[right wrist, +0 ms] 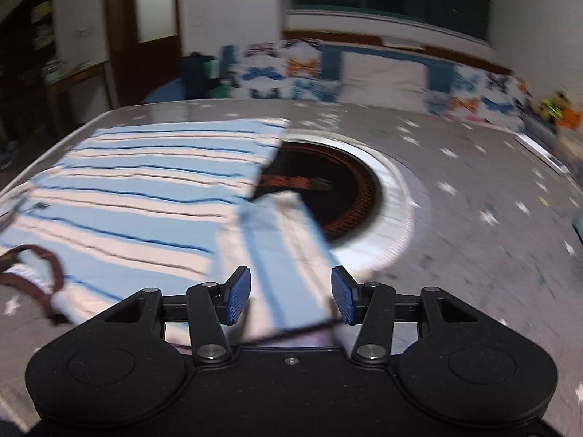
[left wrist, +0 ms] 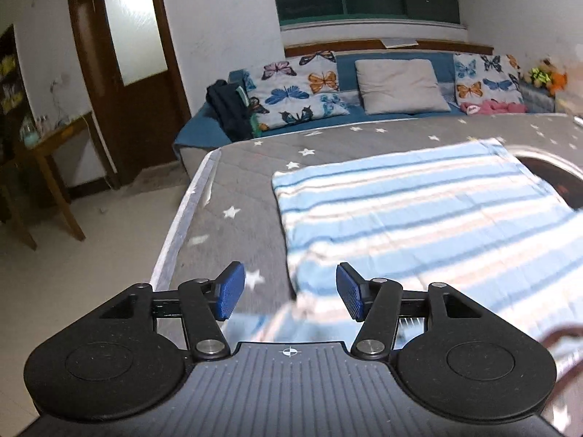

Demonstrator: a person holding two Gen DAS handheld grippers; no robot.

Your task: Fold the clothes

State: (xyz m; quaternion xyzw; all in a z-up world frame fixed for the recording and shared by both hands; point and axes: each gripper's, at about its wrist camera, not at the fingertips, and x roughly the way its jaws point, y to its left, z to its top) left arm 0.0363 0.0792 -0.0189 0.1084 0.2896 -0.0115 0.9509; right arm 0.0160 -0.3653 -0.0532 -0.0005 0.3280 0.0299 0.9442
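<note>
A striped shirt is spread flat on a grey star-patterned surface, close to its left edge, with its far part laid partly over the rim of a round dark recess set into the surface. The folding is judged to be at an early stage: the body of the garment lies smooth and open, and only the sleeves appear to be drawn in.

On the left, the left hand-held gripper is held with its blue pads wide apart above the rumpled left sleeve; nothing is gripped between them.

Further right, the dark-trimmed collar is seen at the near edge of the shirt. The right sleeve is laid inward over the body, and the right hand-held gripper is spread wide just over it, with no cloth caught. Whether either sleeve is yet settled cannot be told, owing to blur.

The crosswise folds of the body are judged to remain.

As for containers, the round recess is the only one seen; dark coiled rings show inside it, and nothing more can be made out.
</note>
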